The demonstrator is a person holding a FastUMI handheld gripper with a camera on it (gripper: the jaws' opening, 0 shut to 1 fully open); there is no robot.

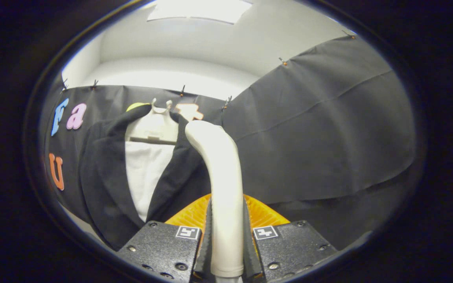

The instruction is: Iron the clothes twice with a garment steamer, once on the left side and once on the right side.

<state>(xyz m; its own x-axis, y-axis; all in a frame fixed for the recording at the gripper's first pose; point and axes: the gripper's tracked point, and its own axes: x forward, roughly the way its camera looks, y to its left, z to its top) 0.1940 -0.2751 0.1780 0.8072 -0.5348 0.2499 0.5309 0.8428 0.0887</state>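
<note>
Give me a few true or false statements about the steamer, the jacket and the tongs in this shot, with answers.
1. The tongs are shut on the steamer handle. True.
2. The dark jacket lies flat on a table. False: it hangs on a hanger against the booth wall.
3. The jacket hangs open over a white garment. True.
4. The steamer's head is pressed on the jacket's far sleeve. False: the handle's tip stands by the near lapel; contact cannot be told.

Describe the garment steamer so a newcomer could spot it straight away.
Start at the dark jacket hanging on a pale hanger against the black cloth wall. Just right of it, and nearer, a smooth cream wand rises from between the tool's fingers: the garment steamer. The tool is shut on it, and its bent, rounded top sets it apart.
</note>
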